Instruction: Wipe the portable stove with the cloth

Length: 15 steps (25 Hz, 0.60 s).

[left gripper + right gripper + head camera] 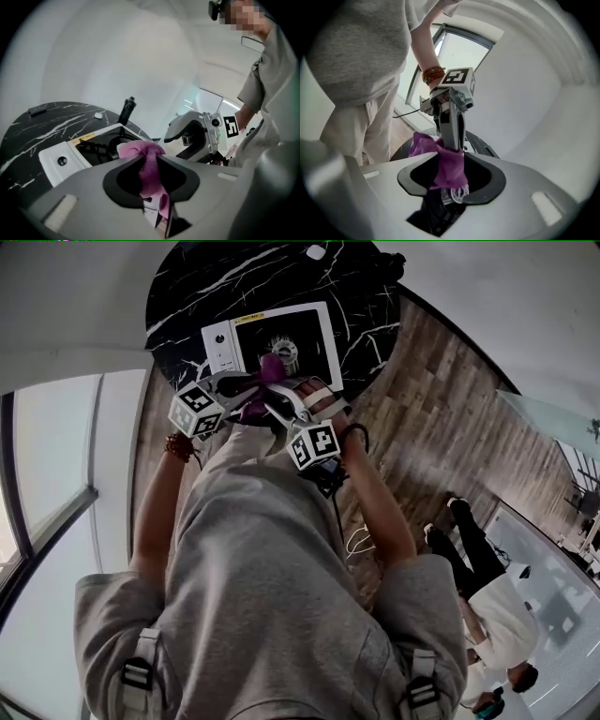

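Observation:
A purple cloth (270, 369) hangs bunched just above the near edge of the portable stove (217, 345), a white unit with a black burner well (286, 345). Both grippers meet at the cloth. My left gripper (247, 384) is shut on the cloth (151, 173), which is pinched between its tips with a tail hanging down. My right gripper (279, 405) is also shut on the cloth (449, 169), facing the left gripper (452, 123). In the left gripper view, the stove (58, 161) lies beyond the jaws and the right gripper (201, 136) stands opposite.
The stove sits on a round black marble table (187, 287) holding a small white object (315, 252), a flat dark object (37, 110) and a black upright piece (127, 108). Wood floor (441, 409) lies to the right, where another person (487, 601) stands. Windows line the left.

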Available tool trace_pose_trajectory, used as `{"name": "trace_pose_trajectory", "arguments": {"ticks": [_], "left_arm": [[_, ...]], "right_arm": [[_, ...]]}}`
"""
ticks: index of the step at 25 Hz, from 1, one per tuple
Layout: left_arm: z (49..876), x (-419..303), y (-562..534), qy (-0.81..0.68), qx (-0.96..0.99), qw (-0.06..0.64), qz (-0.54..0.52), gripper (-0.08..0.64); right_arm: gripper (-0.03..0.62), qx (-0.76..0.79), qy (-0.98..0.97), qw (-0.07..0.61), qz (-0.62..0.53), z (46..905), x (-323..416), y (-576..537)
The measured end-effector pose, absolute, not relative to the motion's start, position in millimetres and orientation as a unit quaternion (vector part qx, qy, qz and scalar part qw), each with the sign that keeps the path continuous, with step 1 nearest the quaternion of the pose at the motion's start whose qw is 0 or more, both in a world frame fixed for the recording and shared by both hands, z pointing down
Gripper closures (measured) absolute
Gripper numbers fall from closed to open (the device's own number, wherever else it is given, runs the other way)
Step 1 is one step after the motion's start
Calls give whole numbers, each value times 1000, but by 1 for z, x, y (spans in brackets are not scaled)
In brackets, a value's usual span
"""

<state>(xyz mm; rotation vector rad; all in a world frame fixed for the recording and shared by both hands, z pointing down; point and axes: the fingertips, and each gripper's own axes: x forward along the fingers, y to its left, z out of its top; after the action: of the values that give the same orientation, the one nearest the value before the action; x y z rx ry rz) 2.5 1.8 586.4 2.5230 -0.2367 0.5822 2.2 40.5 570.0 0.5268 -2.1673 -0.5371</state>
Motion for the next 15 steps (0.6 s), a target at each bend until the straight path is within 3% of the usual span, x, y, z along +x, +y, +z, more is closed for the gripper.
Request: {"name": "trace_pose_trajectory", "arguments": {"ticks": [4,8,15], "left_arm": [[580,-30,-38,-147,931,238,234,486],[576,-53,-83,-196,923,166,287,485],[617,-15,-94,-180,898,30,401,482]], "right_arm": [[414,262,-850,426,-163,576,55,32],[403,289,-832,463,-99,599,108,25],[354,280,-826,488,-30,626,136,44]]}}
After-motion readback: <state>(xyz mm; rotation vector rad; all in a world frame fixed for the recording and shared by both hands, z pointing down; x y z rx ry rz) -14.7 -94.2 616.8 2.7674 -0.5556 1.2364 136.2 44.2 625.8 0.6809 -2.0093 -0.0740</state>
